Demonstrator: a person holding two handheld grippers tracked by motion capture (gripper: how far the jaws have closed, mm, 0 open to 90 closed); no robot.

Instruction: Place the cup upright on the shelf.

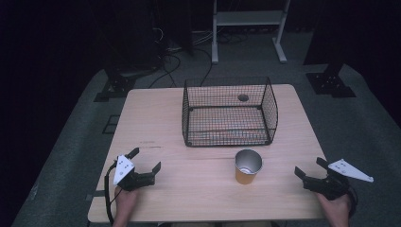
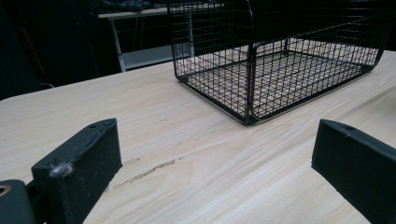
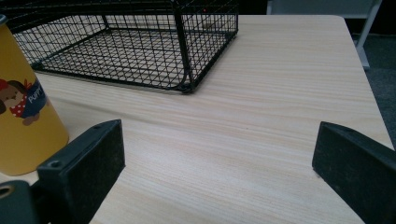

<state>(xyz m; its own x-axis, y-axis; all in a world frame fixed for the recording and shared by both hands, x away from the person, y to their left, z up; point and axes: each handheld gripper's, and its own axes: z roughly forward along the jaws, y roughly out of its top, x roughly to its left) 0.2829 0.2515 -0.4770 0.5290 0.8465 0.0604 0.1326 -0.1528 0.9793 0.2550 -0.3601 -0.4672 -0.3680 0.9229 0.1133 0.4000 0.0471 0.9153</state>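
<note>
A yellow paper cup (image 1: 247, 166) with a silvery inside stands upright on the wooden table (image 1: 156, 118), in front of a black wire basket (image 1: 230, 111). In the right gripper view the cup (image 3: 23, 112) shows a cartoon print at the far left, with the basket (image 3: 126, 42) behind it. My left gripper (image 1: 144, 159) rests near the table's front left, jaws wide apart and nothing between them. My right gripper (image 1: 310, 166) sits at the front right, open too, a little right of the cup. The left gripper view looks past its own gripper (image 2: 215, 172) at the basket's (image 2: 280, 60) near corner.
The basket holds nothing that I can see. A round hole (image 1: 243, 98) in the tabletop shows through its far mesh. A white metal frame (image 1: 248, 23) and cables stand on the dark floor beyond the table. Bare wood lies between the two grippers.
</note>
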